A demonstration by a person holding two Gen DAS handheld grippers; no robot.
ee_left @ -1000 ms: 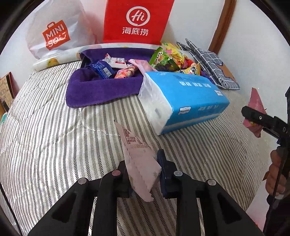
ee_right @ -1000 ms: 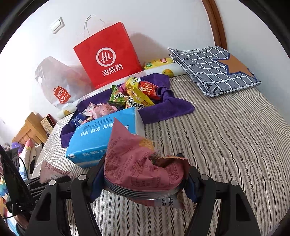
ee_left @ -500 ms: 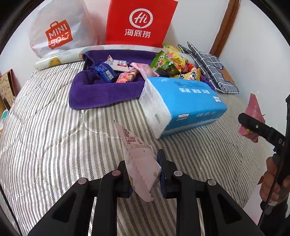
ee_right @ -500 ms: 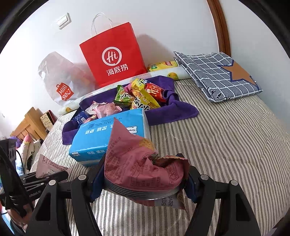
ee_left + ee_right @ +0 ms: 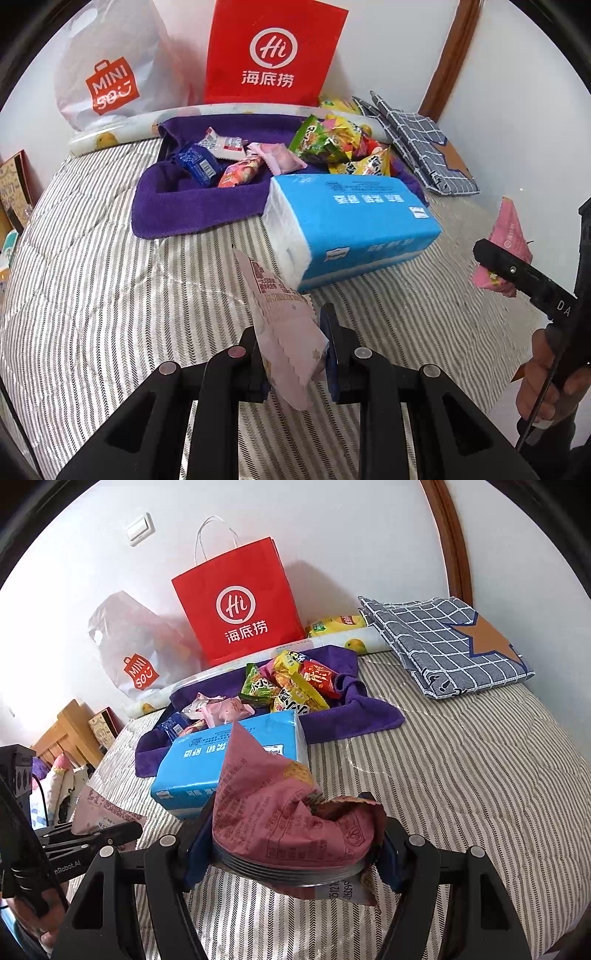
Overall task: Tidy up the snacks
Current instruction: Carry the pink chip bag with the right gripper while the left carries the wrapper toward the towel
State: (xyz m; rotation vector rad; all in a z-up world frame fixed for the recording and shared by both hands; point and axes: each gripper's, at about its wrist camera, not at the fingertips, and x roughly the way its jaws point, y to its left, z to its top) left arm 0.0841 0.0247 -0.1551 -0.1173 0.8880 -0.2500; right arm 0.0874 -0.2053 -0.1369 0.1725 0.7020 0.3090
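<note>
Above the striped bed (image 5: pixel 92 295), on the near side of the blue tissue pack (image 5: pixel 354 225), both grippers carry a snack. The left gripper (image 5: pixel 295 354) has its fingers nearly together, clamped on a thin pale pink packet (image 5: pixel 284 325) that stands up between them. The right gripper (image 5: pixel 291 845) has its fingers about half apart, pressed on either side of a crumpled dark pink bag (image 5: pixel 280 819) with a round rim under it. Beyond the tissue pack lies the purple towel (image 5: pixel 192 210), where small wrapped sweets (image 5: pixel 221 162) lie left of the tissue pack's far end and green and yellow bags (image 5: pixel 340 147) right of it. The step in hand appears to be carrying both to that towel. To do it well, lift each packet clear over the tissue pack, keep the grip firm until it rests among like items, and release one at a time so nothing slides off.
</note>
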